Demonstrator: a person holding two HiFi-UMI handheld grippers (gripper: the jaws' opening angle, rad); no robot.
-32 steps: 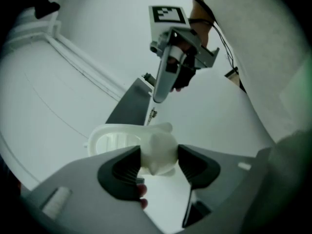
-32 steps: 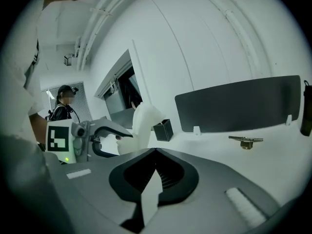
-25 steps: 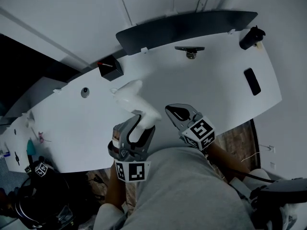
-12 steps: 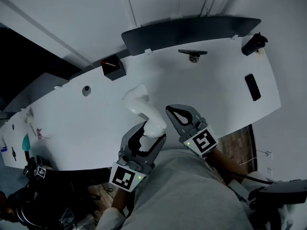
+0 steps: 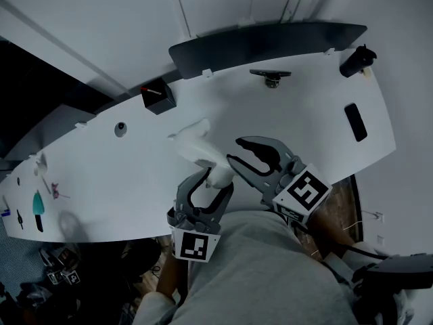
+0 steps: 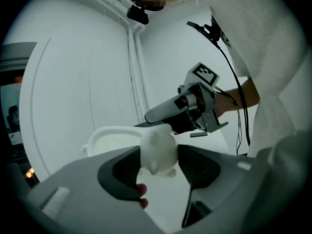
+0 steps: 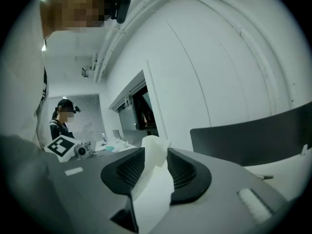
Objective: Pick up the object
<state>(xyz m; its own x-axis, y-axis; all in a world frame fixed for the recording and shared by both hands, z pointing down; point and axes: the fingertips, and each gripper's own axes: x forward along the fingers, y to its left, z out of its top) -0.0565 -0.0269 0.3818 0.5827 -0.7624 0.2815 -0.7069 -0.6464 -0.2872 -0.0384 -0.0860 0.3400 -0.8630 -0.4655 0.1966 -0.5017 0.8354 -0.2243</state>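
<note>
white object (image 5: 198,147) base hidden by left claw (image 5: 208,185), table (image 5: 101,175) cropped left

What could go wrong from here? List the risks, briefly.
1. The right claw is opening around the white object, so only the left claw grips it, by one rounded end; it may pivot or slip.
2. The object hangs near the table's front edge, so a drop might miss the table.

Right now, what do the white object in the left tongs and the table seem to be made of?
The white object: probably moulded plastic or plaster; matte, opaque, rounded lumps, no gloss. The table: likely laminate or painted board; smooth, even white.
</note>
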